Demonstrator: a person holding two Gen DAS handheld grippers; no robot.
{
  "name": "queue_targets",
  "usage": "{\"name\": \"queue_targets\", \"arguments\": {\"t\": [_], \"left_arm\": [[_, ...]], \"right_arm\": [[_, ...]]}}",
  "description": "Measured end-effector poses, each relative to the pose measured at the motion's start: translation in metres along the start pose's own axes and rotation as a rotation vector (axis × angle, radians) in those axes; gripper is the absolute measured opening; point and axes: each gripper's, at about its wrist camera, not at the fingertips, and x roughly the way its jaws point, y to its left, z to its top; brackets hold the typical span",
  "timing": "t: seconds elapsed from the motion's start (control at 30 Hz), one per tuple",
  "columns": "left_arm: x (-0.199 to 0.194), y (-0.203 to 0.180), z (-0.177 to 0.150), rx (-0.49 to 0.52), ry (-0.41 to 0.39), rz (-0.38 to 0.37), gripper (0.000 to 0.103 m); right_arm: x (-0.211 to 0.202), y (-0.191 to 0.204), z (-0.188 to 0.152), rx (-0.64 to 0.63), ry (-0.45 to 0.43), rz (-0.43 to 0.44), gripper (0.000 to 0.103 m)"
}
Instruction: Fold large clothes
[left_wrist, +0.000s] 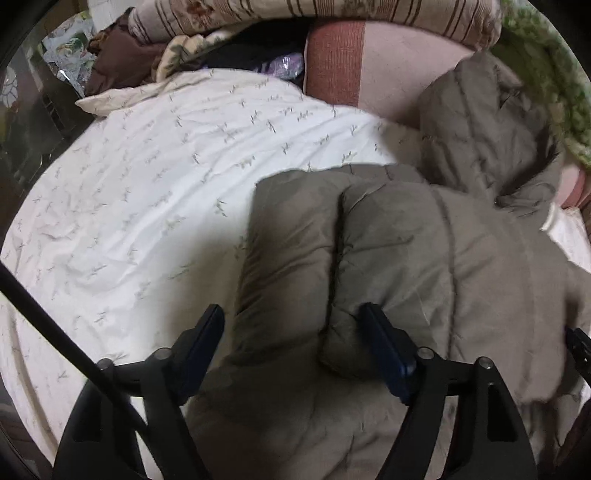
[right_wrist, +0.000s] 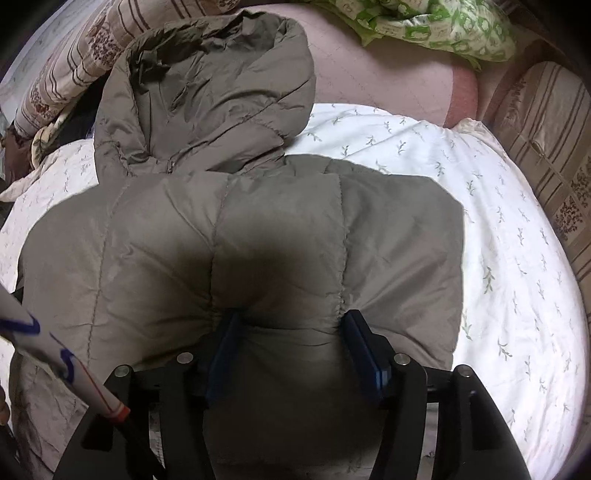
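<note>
A large olive-grey padded hooded jacket (left_wrist: 424, 258) lies on a white leaf-print bedspread (left_wrist: 147, 184). My left gripper (left_wrist: 291, 321) is open, its two fingers straddling a puffy folded edge of the jacket. In the right wrist view the jacket (right_wrist: 240, 229) fills the middle, its hood (right_wrist: 207, 92) spread toward the far side. My right gripper (right_wrist: 291, 325) has both fingers pressed into the jacket's padded edge, with a bulge of fabric pinched between them.
Striped floral bedding (left_wrist: 295, 14) and a pink sheet (left_wrist: 388, 74) lie at the far end of the bed. A green patterned cloth (right_wrist: 443, 29) lies at the far right. The bedspread (right_wrist: 498, 240) shows to the right of the jacket. A white stick with blue marks (right_wrist: 55, 354) crosses the lower left.
</note>
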Motion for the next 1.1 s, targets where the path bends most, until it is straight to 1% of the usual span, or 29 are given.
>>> {"name": "queue_targets", "arguments": {"t": [0.07,0.1,0.17,0.23,0.27,0.37,0.43,0.5,0.57,0.63,0.7,0.77,0.8,0.87,1.0,1.1], "left_arm": [[-0.026,0.012,-0.011,-0.026,-0.029,-0.053,0.076],[-0.041,0.018,-0.019,-0.035,-0.049,-0.07,0.076],[-0.063,0.026,-0.036,-0.034,-0.1,-0.077,0.076],[-0.078,0.032,-0.051,-0.027,-0.154,-0.056,0.076],[-0.082,0.037,-0.057,-0.028,-0.185,-0.045,0.076],[-0.086,0.049,-0.069,-0.045,-0.264,-0.029,0.076],[-0.083,0.06,-0.073,-0.062,-0.304,-0.033,0.076],[-0.077,0.073,-0.076,-0.078,-0.336,-0.022,0.076],[-0.067,0.084,-0.077,-0.096,-0.324,-0.009,0.076],[-0.057,0.093,-0.07,-0.103,-0.278,-0.054,0.076],[-0.051,0.103,-0.063,-0.135,-0.262,-0.091,0.076],[-0.046,0.109,-0.059,-0.148,-0.26,-0.092,0.076],[-0.043,0.111,-0.057,-0.15,-0.25,-0.085,0.076],[-0.036,0.116,-0.054,-0.161,-0.226,-0.088,0.076],[-0.026,0.128,-0.052,-0.203,-0.182,-0.131,0.076],[-0.022,0.129,-0.051,-0.212,-0.171,-0.125,0.076]], "right_arm": [[-0.017,-0.002,-0.001,0.023,-0.018,0.0,0.064],[-0.03,-0.003,-0.002,0.037,-0.033,0.025,0.064],[-0.055,0.0,-0.001,0.054,-0.058,0.071,0.064],[-0.072,0.007,0.004,0.044,-0.079,0.089,0.064],[-0.084,0.015,0.01,0.031,-0.093,0.095,0.064],[-0.098,0.038,0.029,0.021,-0.106,0.106,0.065],[-0.1,0.053,0.045,0.037,-0.11,0.109,0.068],[-0.095,0.072,0.072,0.069,-0.112,0.127,0.071],[-0.086,0.089,0.098,0.093,-0.119,0.12,0.072],[-0.073,0.111,0.13,0.115,-0.132,0.114,0.073],[-0.061,0.125,0.159,0.141,-0.143,0.113,0.074],[-0.045,0.141,0.191,0.192,-0.161,0.112,0.075],[-0.041,0.146,0.201,0.214,-0.149,0.102,0.075],[-0.025,0.162,0.231,0.231,-0.161,0.08,0.077],[0.002,0.178,0.265,0.228,-0.18,-0.021,0.078],[0.022,0.177,0.274,0.221,-0.148,-0.082,0.077]]}}
